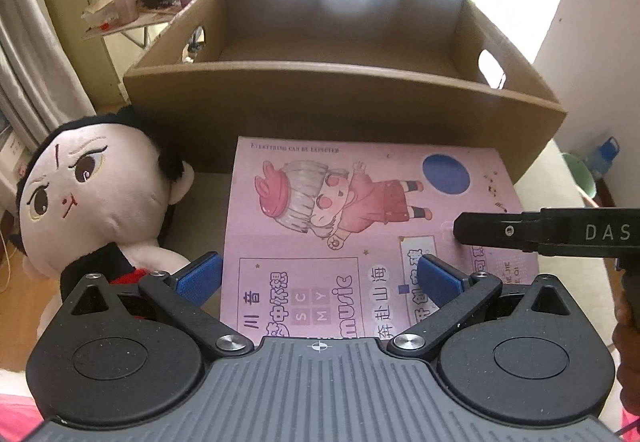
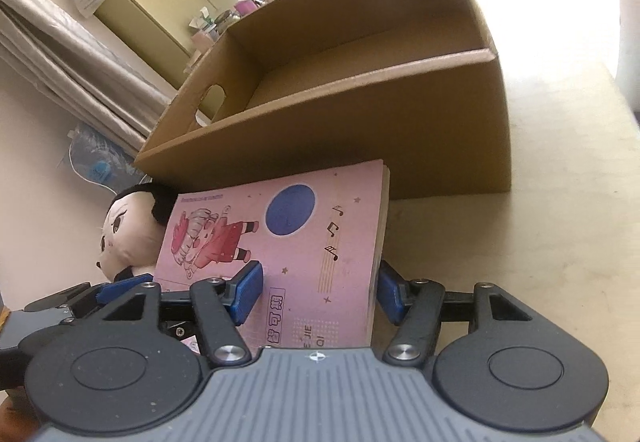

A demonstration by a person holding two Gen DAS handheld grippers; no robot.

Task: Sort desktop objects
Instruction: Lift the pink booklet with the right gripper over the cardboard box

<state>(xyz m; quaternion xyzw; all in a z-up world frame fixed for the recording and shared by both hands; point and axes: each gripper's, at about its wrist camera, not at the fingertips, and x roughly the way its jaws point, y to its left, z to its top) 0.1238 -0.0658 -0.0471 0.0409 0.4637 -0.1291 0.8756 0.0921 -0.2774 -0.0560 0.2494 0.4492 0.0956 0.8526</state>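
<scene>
Currently the pink notebook (image 1: 360,226) lies on the beige tabletop (image 2: 560,242), just in front of the open cardboard box (image 1: 340,105) and near its front wall; cover shows a cartoon girl, a blue circle and music notes; the plush doll (image 1: 92,193) with black hair lies just left of the notebook, its head close to the box's left corner. Left gripper (image 1: 320,278) is spread wide over the near part of the notebook, blue pads (image 1: 200,278) apart, nothing between them touching; whether the pads rest on the cover I cannot tell. Right gripper (image 2: 320,294) straddles the notebook's right edge, one blue pad over the cover and the other beyond the page edge on the table side; jaws are apart, with a gap visible on both sides, so not yet clamped. In the left wrist view the right gripper's finger (image 1: 500,232) reaches in from the right, over the cover. Box interior looks bare where visible; it has a handle cutout (image 1: 492,71) in each side wall; cluttered side table (image 1: 132,17) with bottles stands behind the box, far left.
</scene>
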